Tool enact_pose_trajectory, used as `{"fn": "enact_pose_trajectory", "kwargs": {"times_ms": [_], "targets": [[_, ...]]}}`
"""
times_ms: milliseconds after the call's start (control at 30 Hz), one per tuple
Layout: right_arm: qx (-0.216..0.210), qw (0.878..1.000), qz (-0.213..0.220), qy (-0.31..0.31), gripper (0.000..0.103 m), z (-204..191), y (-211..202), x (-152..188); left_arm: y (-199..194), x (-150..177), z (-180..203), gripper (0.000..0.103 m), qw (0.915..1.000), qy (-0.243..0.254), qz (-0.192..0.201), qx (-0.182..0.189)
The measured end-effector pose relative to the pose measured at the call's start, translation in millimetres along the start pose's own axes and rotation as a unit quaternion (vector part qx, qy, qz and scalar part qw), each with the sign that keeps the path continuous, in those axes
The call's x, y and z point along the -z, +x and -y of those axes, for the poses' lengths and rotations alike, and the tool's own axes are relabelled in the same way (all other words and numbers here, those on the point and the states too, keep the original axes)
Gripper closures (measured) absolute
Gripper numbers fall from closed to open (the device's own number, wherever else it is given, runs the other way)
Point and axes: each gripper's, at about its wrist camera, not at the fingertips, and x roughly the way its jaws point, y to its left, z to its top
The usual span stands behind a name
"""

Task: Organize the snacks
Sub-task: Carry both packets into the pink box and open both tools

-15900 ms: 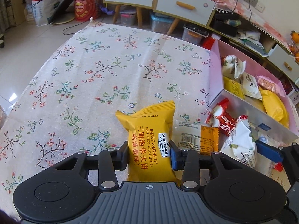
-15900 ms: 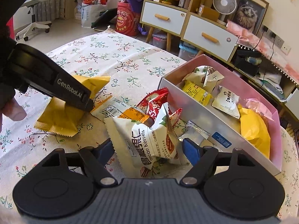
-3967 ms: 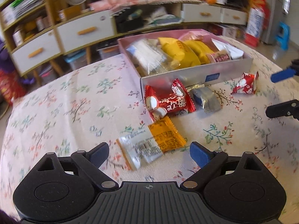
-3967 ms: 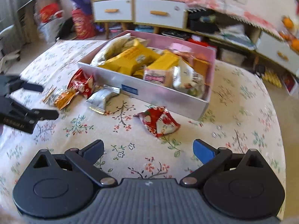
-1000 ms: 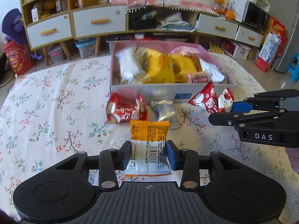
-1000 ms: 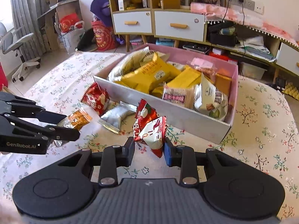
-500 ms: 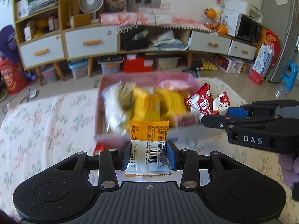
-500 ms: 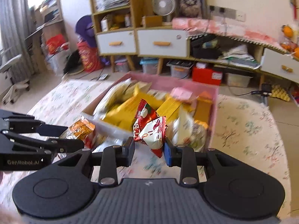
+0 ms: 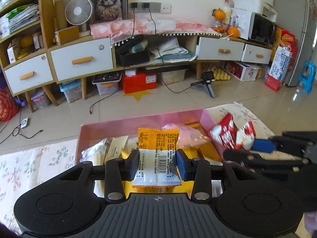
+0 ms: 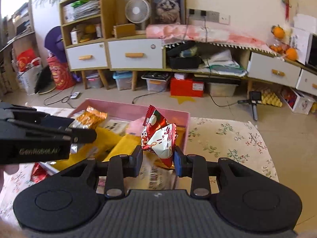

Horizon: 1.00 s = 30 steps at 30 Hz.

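In your left wrist view, the snack box [image 9: 118, 122] sits mid-frame on the bench [image 9: 35, 162], with packets inside. The left claw [image 9: 157, 163] holds a barcode packet [image 9: 157, 154] over the box. At right, the right claw [image 9: 255, 149] holds a wrapped snack [image 9: 231, 134] above the box's right wall. The drawer cabinet [image 9: 79, 59] stands behind, upper frame.
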Motion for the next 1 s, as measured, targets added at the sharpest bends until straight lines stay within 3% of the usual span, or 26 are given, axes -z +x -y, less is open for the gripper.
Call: {"fn": "enact_pose_trajectory", "kwargs": {"times_ms": [267, 600, 667, 1000], "targets": [[-0.004, 1.0, -0.015, -0.01, 0.073, -3.1, 8.8, 1.5, 34.1, -10.5, -1.3, 0.065, 0.9998, -0.005, -0.011, -0.016], [0.007, 1.0, -0.003, 0.002, 0.069, -2.7, 12.7, -4.4, 41.4, -14.7, -5.1, 0.062, 0.9998, -0.016, 0.0, -0.014], [0.005, 1.0, 0.001, 0.008, 0.069, -0.3, 15.2, -4.7, 41.1, -14.1, -6.4, 0.056, 0.9998, -0.021, 0.0, -0.007], [-0.003, 1.0, 0.003, 0.02, 0.066, 5.7, 17.1, -4.6, 38.6, -12.3, -2.7, 0.047, 1.0, -0.005, 0.0, -0.006]]}}
